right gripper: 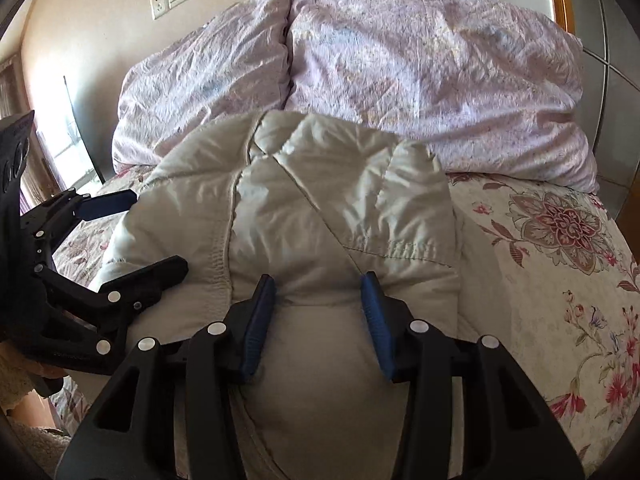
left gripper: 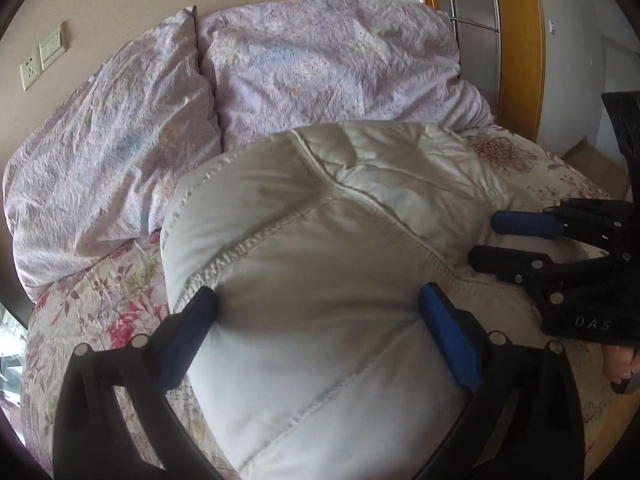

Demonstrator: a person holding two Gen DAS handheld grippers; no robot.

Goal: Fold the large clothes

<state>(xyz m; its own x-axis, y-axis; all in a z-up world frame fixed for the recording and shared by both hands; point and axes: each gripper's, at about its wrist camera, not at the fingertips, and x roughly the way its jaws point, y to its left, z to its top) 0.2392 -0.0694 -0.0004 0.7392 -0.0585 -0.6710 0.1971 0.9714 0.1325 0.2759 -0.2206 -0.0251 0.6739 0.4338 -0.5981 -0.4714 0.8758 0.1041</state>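
The coat (left gripper: 320, 264) runs off the bottom edge in both views, so its near end, behind the tongs, cannot be seen. The left tongs (left gripper: 318, 312) straddle a bulge of it, but whether their pads press the fabric cannot be told; likewise for the right tongs (right gripper: 318, 304). The bedspread (right gripper: 560, 280) is hidden wherever the coat lies. Beyond the tongs the duvet (left gripper: 300, 72) covers the head of the bed. Of the person, only a fingertip (left gripper: 622, 364) shows, cut off at the right edge.
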